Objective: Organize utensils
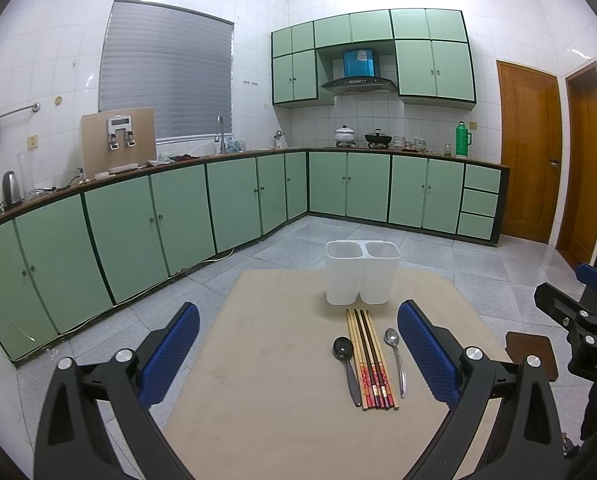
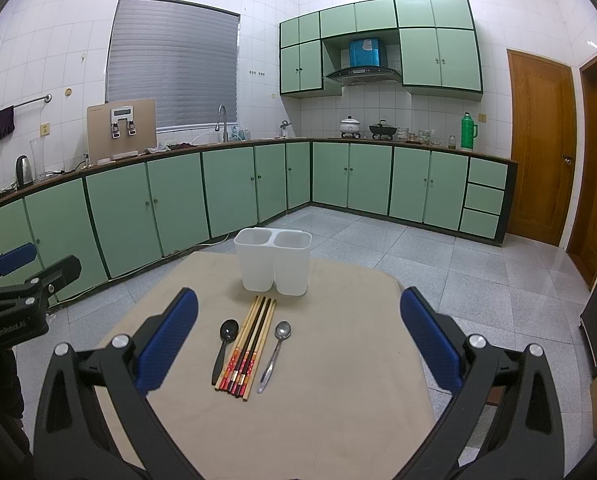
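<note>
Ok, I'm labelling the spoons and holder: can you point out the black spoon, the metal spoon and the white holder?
black spoon (image 2: 230, 330), right wrist view, on its bowl.
metal spoon (image 2: 283, 331), right wrist view, on its bowl.
white holder (image 2: 254, 268), right wrist view, on the left compartment's front wall.

Ahead of the wide-spread left tongs (image 1: 298, 336), chopsticks (image 1: 372, 358) are seen lying between a black spoon (image 1: 345, 364) and a metal spoon (image 1: 395, 356), just before a white holder (image 1: 361, 272) on the table (image 1: 266, 360), with the right tongs (image 1: 578, 312) glimpsed rightward.
</note>
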`<state>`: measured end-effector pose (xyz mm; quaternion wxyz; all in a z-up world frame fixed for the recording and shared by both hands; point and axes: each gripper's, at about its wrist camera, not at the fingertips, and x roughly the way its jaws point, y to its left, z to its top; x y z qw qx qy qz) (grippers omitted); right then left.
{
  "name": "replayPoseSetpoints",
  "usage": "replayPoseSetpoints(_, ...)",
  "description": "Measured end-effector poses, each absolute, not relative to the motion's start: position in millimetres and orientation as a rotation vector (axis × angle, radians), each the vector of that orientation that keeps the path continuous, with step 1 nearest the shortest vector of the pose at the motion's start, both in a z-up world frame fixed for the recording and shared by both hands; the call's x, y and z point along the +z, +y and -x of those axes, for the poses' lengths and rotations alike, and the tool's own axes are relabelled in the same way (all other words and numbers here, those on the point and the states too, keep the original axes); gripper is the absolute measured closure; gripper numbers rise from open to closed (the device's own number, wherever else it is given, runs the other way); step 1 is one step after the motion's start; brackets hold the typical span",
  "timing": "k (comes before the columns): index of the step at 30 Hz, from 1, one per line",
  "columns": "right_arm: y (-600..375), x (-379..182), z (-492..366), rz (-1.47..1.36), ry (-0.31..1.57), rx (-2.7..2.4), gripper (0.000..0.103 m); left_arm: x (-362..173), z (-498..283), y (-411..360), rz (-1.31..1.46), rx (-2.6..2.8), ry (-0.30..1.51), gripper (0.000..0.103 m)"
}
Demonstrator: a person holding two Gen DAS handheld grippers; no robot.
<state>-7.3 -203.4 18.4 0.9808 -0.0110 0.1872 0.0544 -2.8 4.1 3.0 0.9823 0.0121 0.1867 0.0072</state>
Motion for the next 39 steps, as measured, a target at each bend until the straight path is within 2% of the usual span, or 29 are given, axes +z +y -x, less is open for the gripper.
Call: replayPoseSetpoints(39, -198.9, 18.6, -1.0, 0.023, 0.408, 0.110, 0.005, 4.5, -8.7, 13.3, -0.034, 0.014, 0.403, 0.006)
